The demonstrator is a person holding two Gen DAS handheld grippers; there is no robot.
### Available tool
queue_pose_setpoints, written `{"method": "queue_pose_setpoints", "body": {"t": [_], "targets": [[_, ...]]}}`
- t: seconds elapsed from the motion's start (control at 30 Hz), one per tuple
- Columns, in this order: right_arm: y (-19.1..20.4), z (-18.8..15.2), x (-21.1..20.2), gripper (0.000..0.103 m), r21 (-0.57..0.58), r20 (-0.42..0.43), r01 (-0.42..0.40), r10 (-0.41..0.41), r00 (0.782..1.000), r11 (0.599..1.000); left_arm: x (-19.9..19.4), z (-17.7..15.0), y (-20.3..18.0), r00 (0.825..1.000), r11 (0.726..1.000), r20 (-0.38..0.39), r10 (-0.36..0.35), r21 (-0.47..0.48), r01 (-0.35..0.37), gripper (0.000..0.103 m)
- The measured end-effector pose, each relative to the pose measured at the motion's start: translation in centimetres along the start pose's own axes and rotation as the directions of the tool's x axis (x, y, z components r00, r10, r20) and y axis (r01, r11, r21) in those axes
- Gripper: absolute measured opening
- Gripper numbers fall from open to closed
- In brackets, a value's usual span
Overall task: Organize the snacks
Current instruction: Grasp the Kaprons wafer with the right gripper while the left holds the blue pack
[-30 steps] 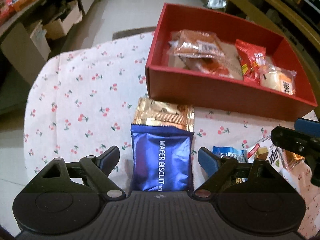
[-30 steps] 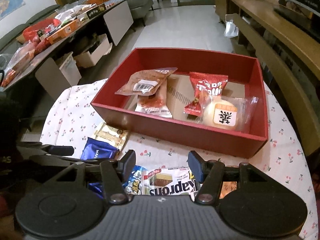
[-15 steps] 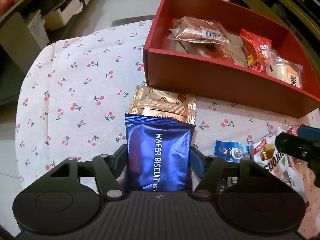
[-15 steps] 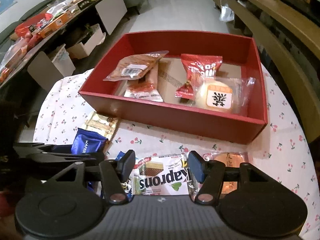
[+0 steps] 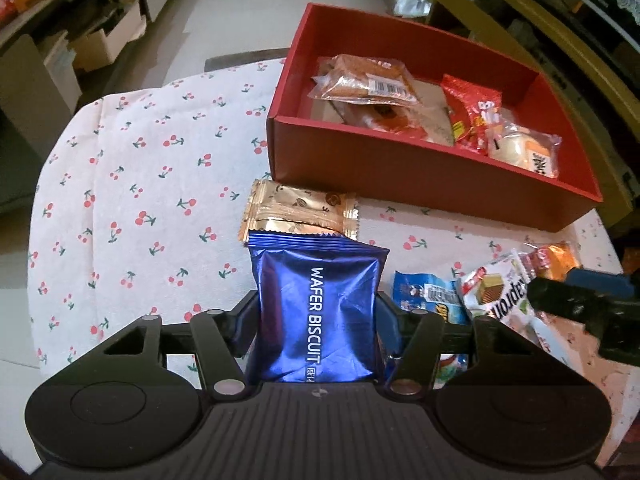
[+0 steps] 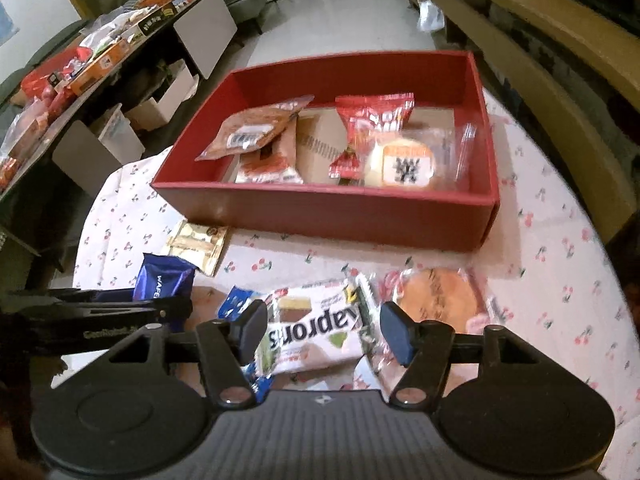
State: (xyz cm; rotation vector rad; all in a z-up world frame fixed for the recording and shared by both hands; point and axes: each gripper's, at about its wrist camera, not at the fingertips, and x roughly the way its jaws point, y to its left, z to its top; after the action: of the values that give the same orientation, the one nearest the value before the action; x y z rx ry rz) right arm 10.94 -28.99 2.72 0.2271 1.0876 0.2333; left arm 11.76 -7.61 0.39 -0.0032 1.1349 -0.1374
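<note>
My left gripper (image 5: 318,316) is shut on a blue wafer biscuit packet (image 5: 316,304) and holds it above the cherry-print tablecloth; the packet also shows in the right wrist view (image 6: 164,280). A gold packet (image 5: 300,212) lies just beyond it. The red box (image 5: 420,176) at the back holds several snacks. My right gripper (image 6: 324,330) is open, its fingers either side of a white Napron wafer packet (image 6: 316,328) on the table. A round orange pastry packet (image 6: 438,298) lies to its right.
A small blue candy packet (image 5: 428,294) lies between the two grippers. The red box (image 6: 332,216) fills the far middle of the round table. A cluttered low table (image 6: 92,64) and cardboard boxes stand on the left, a wooden bench (image 6: 532,48) on the right.
My left gripper closed on the blue wafer packet and lifted it off the table. My right gripper moved forward over the Napron packet and stayed open.
</note>
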Motion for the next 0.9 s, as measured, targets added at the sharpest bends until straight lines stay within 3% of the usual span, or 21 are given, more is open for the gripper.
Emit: {"method": "queue_pose_setpoints", "body": {"t": [0.1, 0.27, 0.4, 0.5, 0.7, 0.9], "targets": [[-0.2, -0.1, 0.3, 0.084, 0.050, -0.028, -0.025, 0.027, 0.999, 0.998, -0.4, -0.6, 0.3, 1.000, 1.000, -0.003, -0.013, -0.006, 0.013, 0.066], [0.2, -0.6, -0.1, 0.084, 0.128, -0.053, -0.148, 0.155, 0.986, 0.981, -0.4, -1.0, 0.7, 1.000, 1.000, -0.015, -0.026, -0.004, 0.026, 0.066], [0.2, -1.2, 2.0, 0.084, 0.199, -0.134, -0.162, 0.190, 0.973, 0.967, -0.5, -1.1, 0.9, 0.999, 0.999, -0.018, -0.035, -0.008, 0.035, 0.066], [-0.7, -1.2, 3.1, 0.084, 0.255, -0.159, -0.131, 0.175, 0.972, 0.958, -0.6, -1.1, 0.9, 0.999, 0.999, -0.019, -0.045, -0.008, 0.045, 0.066], [-2.1, 0.7, 3.9, 0.085, 0.367, -0.084, -0.136, 0.178, 0.980, 0.920, -0.4, -1.3, 1.1, 0.998, 0.999, -0.026, -0.053, -0.010, 0.052, 0.066], [-1.1, 2.8, 4.2, 0.091, 0.300, -0.036, -0.083, 0.098, 0.995, 0.950, -0.3, -1.4, 1.3, 0.998, 0.998, -0.034, -0.057, -0.011, 0.056, 0.067]]}}
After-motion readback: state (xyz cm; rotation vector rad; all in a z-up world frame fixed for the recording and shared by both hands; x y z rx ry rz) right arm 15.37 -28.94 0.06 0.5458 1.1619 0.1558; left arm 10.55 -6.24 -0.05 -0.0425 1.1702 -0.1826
